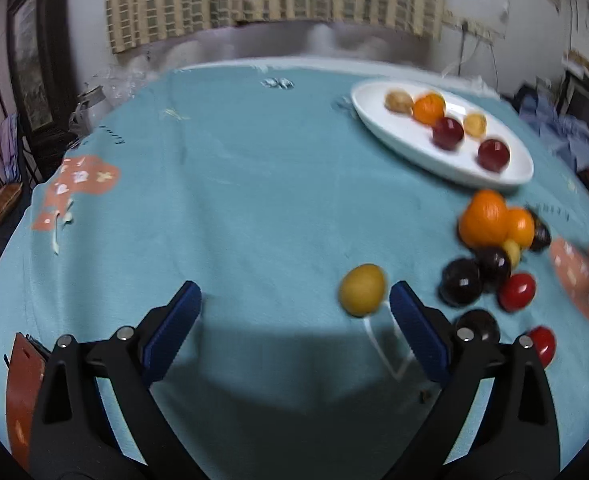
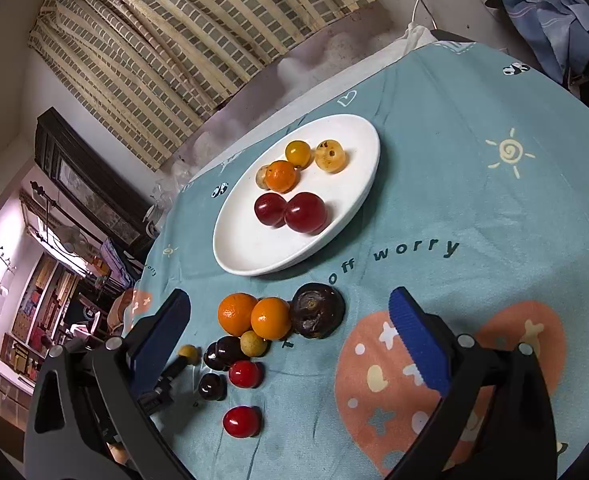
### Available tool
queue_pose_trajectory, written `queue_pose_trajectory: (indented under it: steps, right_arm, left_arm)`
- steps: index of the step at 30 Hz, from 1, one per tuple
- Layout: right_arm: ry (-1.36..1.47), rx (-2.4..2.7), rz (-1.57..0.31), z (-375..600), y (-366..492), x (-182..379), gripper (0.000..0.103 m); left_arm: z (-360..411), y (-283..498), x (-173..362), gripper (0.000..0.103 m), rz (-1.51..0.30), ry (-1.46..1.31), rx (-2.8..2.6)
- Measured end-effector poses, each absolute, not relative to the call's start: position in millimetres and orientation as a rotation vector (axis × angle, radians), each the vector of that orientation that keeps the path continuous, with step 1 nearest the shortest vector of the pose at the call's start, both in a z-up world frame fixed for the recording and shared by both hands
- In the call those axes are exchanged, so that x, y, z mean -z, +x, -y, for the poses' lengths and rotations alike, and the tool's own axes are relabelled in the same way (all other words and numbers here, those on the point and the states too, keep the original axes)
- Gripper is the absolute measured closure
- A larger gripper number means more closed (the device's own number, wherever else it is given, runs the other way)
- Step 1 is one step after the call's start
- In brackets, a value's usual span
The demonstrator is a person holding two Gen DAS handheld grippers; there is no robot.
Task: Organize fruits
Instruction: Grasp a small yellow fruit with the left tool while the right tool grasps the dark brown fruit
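Observation:
A white oval plate (image 2: 254, 256) (image 1: 394, 136) holds several fruits: two red plums (image 2: 305, 212), an orange (image 2: 280, 176) and yellow ones. Loose fruit lies on the blue cloth in front of it: two oranges (image 2: 254, 316) (image 1: 486, 218), a dark brown fruit (image 2: 317, 310), dark cherries (image 2: 222, 352), red ones (image 2: 241, 422). My left gripper (image 1: 294, 300) is open and empty; a yellow fruit (image 1: 361, 289) lies just inside its right finger. My right gripper (image 2: 288, 308) is open and empty above the loose pile.
The round table carries a blue printed cloth (image 1: 234, 200). Its edge curves close on the left and far sides. A brown object (image 1: 22, 392) lies at the near left. Curtains, shelves and clutter surround the table.

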State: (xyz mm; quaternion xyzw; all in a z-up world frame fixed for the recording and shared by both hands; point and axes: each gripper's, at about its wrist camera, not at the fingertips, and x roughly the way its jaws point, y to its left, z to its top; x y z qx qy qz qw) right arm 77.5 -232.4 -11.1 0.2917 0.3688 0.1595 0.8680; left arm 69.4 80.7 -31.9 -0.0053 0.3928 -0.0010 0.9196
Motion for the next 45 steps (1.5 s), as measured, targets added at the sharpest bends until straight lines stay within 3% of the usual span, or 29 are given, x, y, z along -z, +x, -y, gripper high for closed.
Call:
queue_pose_trajectory:
  steps: [5,9,13,17,28,32,33,36,39,45]
  right_arm:
    - [0.585,-0.347,-0.767,227,76,10,0.003]
    - [0.563,-0.353,-0.767,223,76,10,0.003]
    - [0.53,-0.347,-0.771,218,76,11,0.003]
    - [0.505,-0.345,-0.774,216,77,11,0.003]
    - [0.336,-0.299,-0.813,200,88,30,0.004]
    - [0.291,-0.302,-0.82,196,91,35,0.028]
    - [0.284,-0.299,-0.832,196,94,38,0.033]
    - [0.287,-0.296,-0.862,196,101,46,0.043]
    - [0.246,-0.294,-0.879,188,105,50,0.048]
    - [0.044,-0.276,-0.892,161,101,56,0.048]
  left_arm:
    - [-71,78,39,0.009,-0.845,0.028,0.066]
    - [-80,93,41,0.033,-0.856,-0.03,0.102]
    - [-84,109,41,0.04,-0.855,-0.05,0.109]
    - [-78,111,44,0.069,-0.875,-0.024,0.131]
    - [-71,101,45,0.07,-0.881,0.019,0.153]
    - [-71,101,44,0.073,-0.877,0.024,0.16]
    - [-70,101,44,0.077,-0.876,0.025,0.163]
    - [-68,100,45,0.077,-0.878,0.032,0.166]
    - [-68,101,45,0.077,-0.88,0.027,0.167]
    - [-68,101,45,0.077,-0.881,0.026,0.167]
